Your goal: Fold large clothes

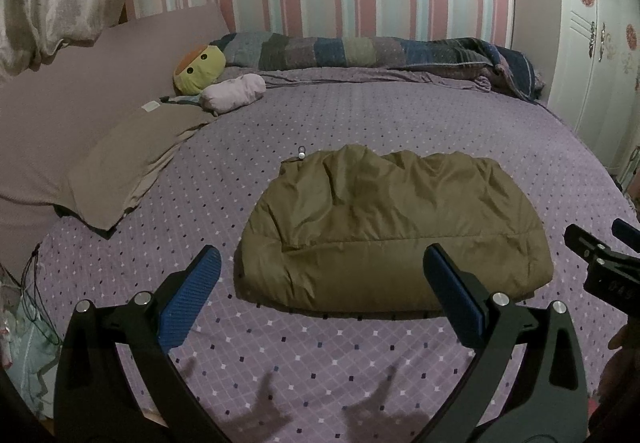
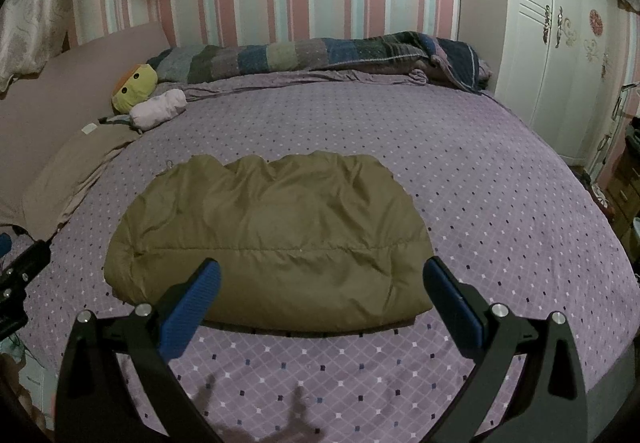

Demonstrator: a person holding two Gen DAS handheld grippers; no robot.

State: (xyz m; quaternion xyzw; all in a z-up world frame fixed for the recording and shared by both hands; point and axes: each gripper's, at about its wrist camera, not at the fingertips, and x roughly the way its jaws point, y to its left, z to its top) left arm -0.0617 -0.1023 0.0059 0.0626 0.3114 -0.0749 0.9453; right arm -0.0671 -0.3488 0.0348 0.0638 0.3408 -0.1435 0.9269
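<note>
Olive padded jacket (image 1: 394,231) lies folded compact on the bed (image 1: 280,123); left hand-held gripper (image 1: 320,279) and right hand-held gripper (image 2: 320,283) hover released, fold likely finished.

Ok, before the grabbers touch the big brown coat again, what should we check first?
1. Left gripper open and empty: ok, its jaws stand wide apart with nothing between them.
2. Right gripper open and empty: ok, same.
3. Brown coat lying folded in one bundle on the bed: ok, it looks puffy rather than flat.
4. Nothing lying on top of the coat: ok.
5. Pillow and plush toy clear of the coat: ok, both lie apart from it, toward the headboard.
6. Sleeves tucked in neatly under the fold: cannot tell, they are hidden.
</note>
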